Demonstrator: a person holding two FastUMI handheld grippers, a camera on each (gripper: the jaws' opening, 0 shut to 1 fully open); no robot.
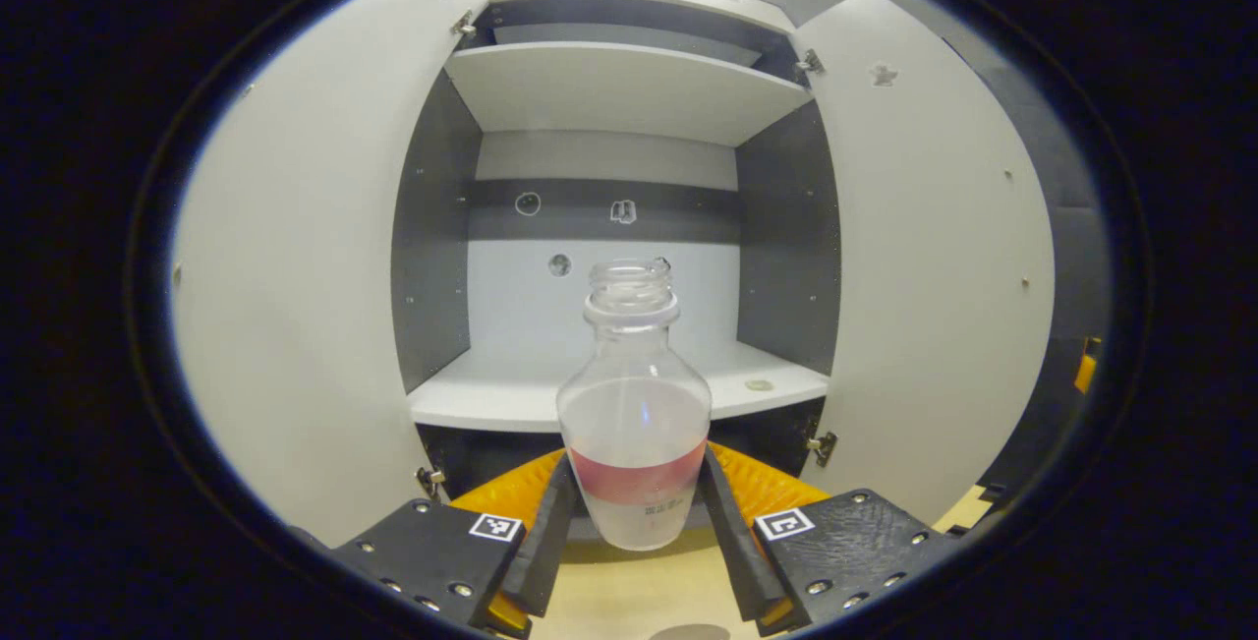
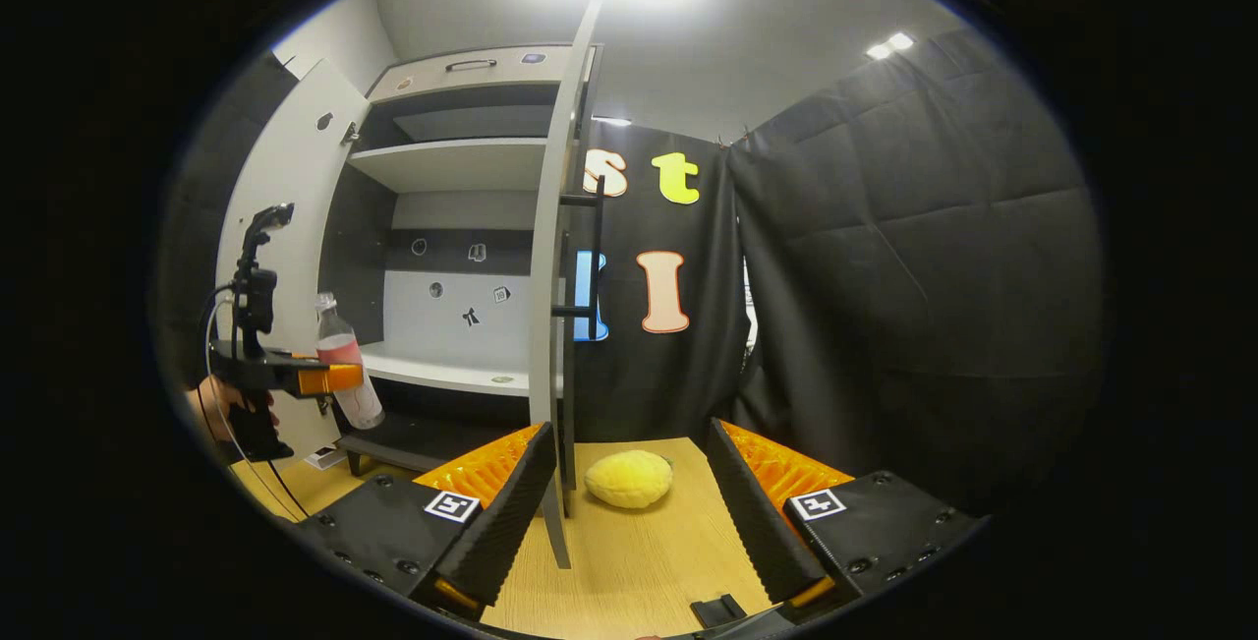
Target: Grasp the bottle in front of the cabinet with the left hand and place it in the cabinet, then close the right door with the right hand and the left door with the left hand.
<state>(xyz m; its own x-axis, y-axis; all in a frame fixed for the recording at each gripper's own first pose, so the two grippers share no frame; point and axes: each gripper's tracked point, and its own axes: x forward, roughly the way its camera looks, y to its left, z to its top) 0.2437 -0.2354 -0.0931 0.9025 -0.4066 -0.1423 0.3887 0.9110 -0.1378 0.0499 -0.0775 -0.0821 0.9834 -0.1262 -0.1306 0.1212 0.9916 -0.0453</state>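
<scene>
A clear capless bottle (image 1: 634,424) with a pink label band is held upright off the table, my left gripper (image 1: 634,502) shut on its lower body. It hangs in front of the open cabinet's lower shelf (image 1: 491,394). Both white doors stand open, the left door (image 1: 295,276) and the right door (image 1: 934,257). In the right gripper view the bottle (image 2: 344,370) shows at the left in the left gripper (image 2: 329,379), held by a hand. My right gripper (image 2: 624,483) is open and holds nothing, close to the edge of the right door (image 2: 552,306).
A yellow lemon-like object (image 2: 629,478) lies on the wooden table (image 2: 639,561) between my right fingers, beyond them. The right door carries a dark bar handle (image 2: 595,257). An upper shelf (image 1: 619,89) sits above the lower one. Black cloth wall stands to the right.
</scene>
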